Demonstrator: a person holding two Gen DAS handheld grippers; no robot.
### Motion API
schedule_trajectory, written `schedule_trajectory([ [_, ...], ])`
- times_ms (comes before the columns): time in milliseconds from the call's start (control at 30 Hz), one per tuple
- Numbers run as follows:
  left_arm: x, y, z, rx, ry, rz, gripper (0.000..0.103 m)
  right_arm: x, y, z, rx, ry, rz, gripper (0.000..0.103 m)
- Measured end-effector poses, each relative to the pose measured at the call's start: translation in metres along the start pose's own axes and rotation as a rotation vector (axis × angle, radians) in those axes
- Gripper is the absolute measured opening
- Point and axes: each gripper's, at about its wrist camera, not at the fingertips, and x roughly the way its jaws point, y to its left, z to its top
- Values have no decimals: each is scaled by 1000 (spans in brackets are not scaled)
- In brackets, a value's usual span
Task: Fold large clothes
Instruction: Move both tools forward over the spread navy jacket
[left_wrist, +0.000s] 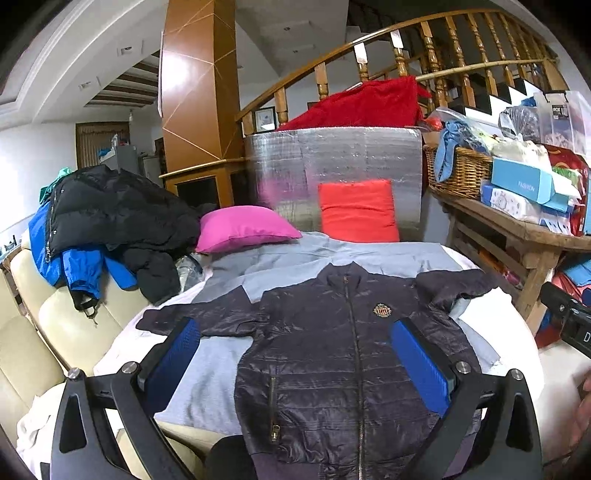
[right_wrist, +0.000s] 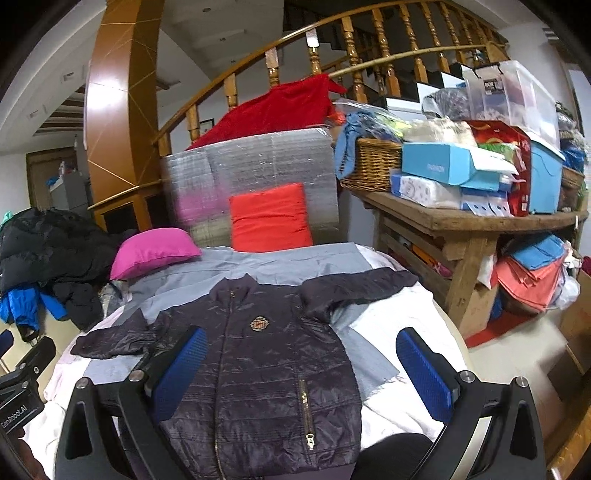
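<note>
A dark navy quilted jacket (left_wrist: 332, 354) (right_wrist: 258, 376) lies flat, front side up and zipped, on a grey and white sheet (left_wrist: 207, 384) (right_wrist: 384, 325). Both sleeves are spread out sideways. A gold crest badge (left_wrist: 382, 310) sits on its chest. My left gripper (left_wrist: 295, 339) hovers open above the jacket's lower half, blue pads (left_wrist: 173, 358) wide apart. My right gripper (right_wrist: 301, 347) is open too, above the jacket's right side. Neither holds anything. The right gripper's body (left_wrist: 569, 317) shows at the left view's right edge.
A pink cushion (left_wrist: 243, 229) and an orange cushion (left_wrist: 358, 210) lie behind the jacket. A pile of black and blue coats (left_wrist: 103, 229) sits on a cream sofa (left_wrist: 66, 321) at left. A wooden table (right_wrist: 469, 229) with a wicker basket (right_wrist: 373, 162) and boxes stands at right.
</note>
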Motion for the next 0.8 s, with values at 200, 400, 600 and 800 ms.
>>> schedule_trajectory([
  [200, 8, -10, 2, 8, 4, -1, 103, 13, -13, 2, 22, 23, -20, 103],
  [400, 16, -13, 3, 8, 16, 3, 103, 22, -20, 3, 29, 36, -31, 103],
  [600, 23, -7, 4, -3, 22, 24, 103, 32, -21, 3, 33, 56, -33, 103],
  [800, 30, 5, 5, -26, 30, 42, 103, 45, -10, 2, 16, 76, -25, 103],
])
